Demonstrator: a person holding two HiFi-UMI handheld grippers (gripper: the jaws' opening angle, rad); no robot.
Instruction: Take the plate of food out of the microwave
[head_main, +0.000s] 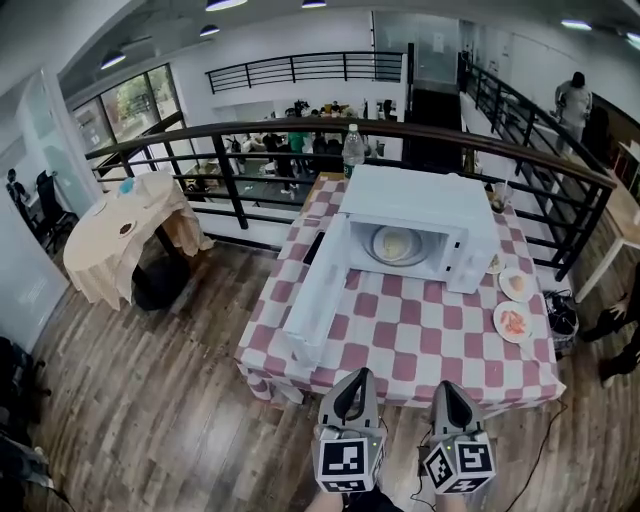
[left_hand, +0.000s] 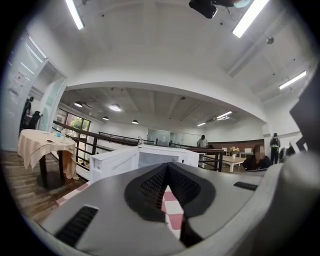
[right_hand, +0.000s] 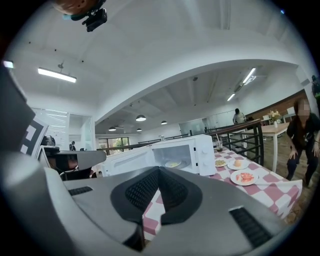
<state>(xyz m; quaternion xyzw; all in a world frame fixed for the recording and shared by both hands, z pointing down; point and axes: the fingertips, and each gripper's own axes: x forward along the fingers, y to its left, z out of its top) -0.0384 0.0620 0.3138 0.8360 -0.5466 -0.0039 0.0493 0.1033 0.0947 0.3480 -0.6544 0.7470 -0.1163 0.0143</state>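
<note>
A white microwave (head_main: 420, 225) stands on the red-and-white checked table (head_main: 420, 340) with its door (head_main: 320, 290) swung wide to the left. Inside on the turntable lies the plate of food (head_main: 397, 243), pale and round; the right gripper view also catches the plate (right_hand: 173, 164) in the open cavity. My left gripper (head_main: 355, 376) and right gripper (head_main: 447, 388) hover side by side before the table's near edge, well short of the microwave. Both are shut with nothing between the jaws. In the left gripper view the microwave (left_hand: 145, 157) shows mostly its door.
Two small plates of food (head_main: 516, 284) (head_main: 513, 321) lie on the table right of the microwave. A water bottle (head_main: 353, 150) and a glass (head_main: 500, 195) stand behind it. A black railing (head_main: 230, 130) runs behind the table. A cloth-covered round table (head_main: 120, 235) stands at left.
</note>
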